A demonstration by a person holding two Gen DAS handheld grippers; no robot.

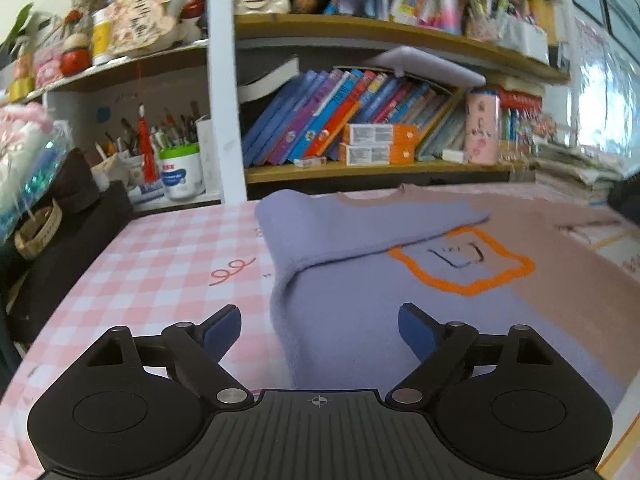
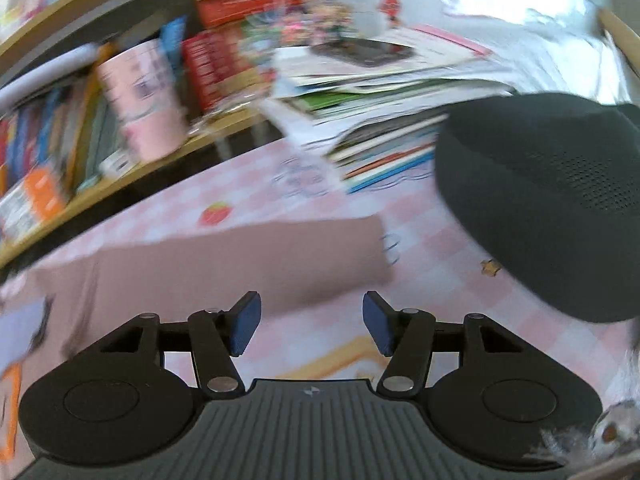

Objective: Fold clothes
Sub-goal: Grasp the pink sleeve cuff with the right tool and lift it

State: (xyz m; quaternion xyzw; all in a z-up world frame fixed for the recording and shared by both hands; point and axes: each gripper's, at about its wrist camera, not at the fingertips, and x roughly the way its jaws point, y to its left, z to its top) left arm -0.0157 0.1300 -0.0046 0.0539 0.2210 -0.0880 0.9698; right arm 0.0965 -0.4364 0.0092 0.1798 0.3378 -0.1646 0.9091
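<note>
A sweater (image 1: 360, 312), half lavender and half dusty pink with an orange-outlined patch, lies flat on the pink checked tablecloth (image 1: 160, 264). Its lavender sleeve (image 1: 340, 228) is folded across the chest. My left gripper (image 1: 320, 332) hovers over the sweater's near left edge, jaws wide open with nothing between them. In the blurred right wrist view, the pink sleeve (image 2: 224, 268) stretches out flat across the cloth. My right gripper (image 2: 312, 324) is open just in front of that sleeve's end and holds nothing.
Shelves of books (image 1: 340, 120) and a pen pot (image 1: 180, 168) line the back of the table. A stack of books and papers (image 2: 380, 120) and a round black speaker (image 2: 552, 200) stand at the right. A black box (image 1: 68, 240) edges the left.
</note>
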